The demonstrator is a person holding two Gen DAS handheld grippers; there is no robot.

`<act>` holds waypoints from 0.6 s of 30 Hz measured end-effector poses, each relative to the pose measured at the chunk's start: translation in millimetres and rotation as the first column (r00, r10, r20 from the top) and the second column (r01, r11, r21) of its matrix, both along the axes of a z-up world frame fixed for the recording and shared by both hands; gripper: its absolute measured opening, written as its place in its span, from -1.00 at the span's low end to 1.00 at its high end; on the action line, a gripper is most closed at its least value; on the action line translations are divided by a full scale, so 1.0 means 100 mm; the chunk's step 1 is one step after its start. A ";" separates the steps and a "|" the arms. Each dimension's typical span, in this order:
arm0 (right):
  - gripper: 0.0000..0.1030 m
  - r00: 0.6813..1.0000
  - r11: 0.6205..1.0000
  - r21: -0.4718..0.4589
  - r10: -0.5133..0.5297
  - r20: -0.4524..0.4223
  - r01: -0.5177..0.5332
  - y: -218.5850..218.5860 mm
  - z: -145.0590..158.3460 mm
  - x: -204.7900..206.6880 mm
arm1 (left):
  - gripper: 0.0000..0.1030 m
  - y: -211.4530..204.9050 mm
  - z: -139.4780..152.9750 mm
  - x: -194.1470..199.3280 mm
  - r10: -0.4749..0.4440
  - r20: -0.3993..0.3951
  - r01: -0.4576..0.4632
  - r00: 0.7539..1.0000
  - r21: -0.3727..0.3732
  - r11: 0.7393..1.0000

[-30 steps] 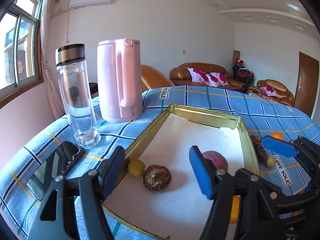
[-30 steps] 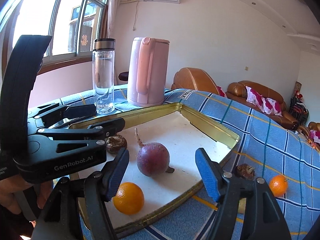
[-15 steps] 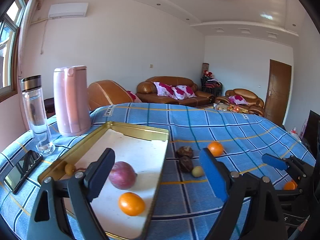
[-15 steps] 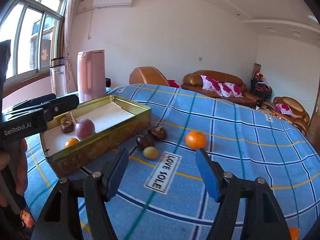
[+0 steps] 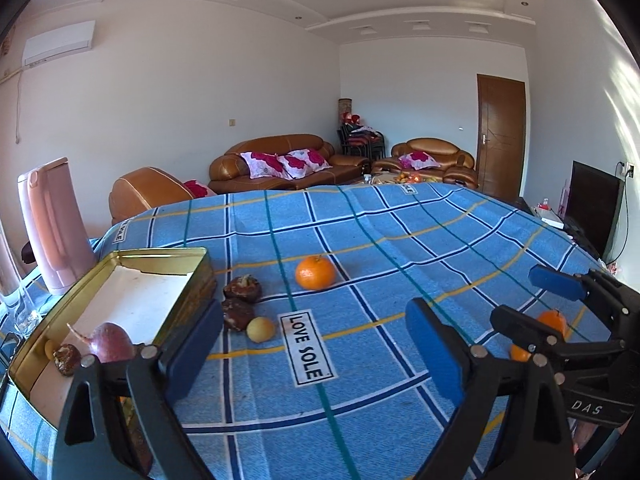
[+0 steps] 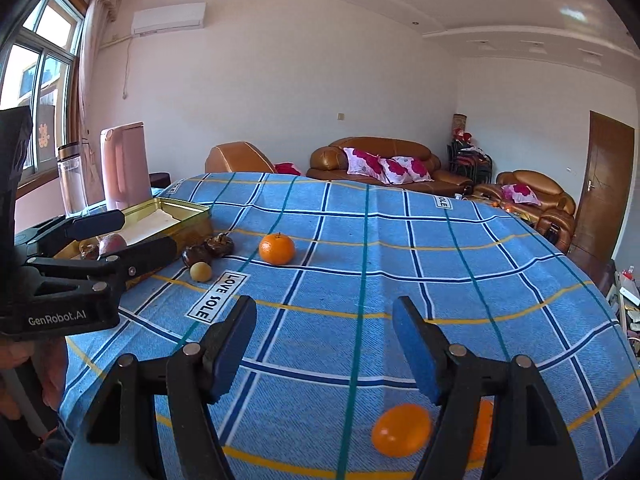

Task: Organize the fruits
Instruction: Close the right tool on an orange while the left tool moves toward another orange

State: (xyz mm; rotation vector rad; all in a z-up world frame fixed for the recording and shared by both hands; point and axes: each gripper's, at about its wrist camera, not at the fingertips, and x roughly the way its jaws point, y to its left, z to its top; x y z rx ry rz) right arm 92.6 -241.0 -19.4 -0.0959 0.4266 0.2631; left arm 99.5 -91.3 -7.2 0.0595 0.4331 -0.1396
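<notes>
Nearest to me, my right tool (image 6: pixel 324 344) hangs over the blue checked cloth (image 6: pixel 400 248) on the counter with its jaws apart and nothing between them. Just under its right finger lie two smooth oranges (image 6: pixel 401 430), one half hidden behind the finger. My left tool (image 5: pixel 316 344) has just been opening its jaws and now stands spread wide, released, with only cloth between the blue pads (image 5: pixel 434 350).

Beside the left finger sits the gold tin tray (image 5: pixel 200 276), its white floor carrying a purple passion fruit (image 5: pixel 112 346), a small dark wrinkled fruit (image 5: pixel 66 358) and a little yellow one (image 5: pixel 50 347) at the near corner.

On the cloth just outside the tray's right wall lie two dark brown wrinkled fruits (image 5: pixel 240 300), touching or nearly so, with a small pale yellow fruit (image 5: pixel 261 329) just beside the nearer one. A "LOVE SOLE" label (image 5: pixel 306 347) is printed next to them. A little farther out a leafy tangerine (image 5: pixel 315 273) sits alone.

Past the tray stand a pink kettle (image 5: pixel 54 224) and a clear bottle (image 6: pixel 72 178). Brown sofas (image 5: pixel 280 160) line the far wall.
</notes>
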 end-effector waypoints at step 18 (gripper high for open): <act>0.39 0.979 0.979 0.039 -0.197 -0.045 0.199 -0.97 -0.32 -0.22 | 0.88 -1.16 -0.31 0.03 -0.231 -0.121 0.233 0.966 0.011 0.972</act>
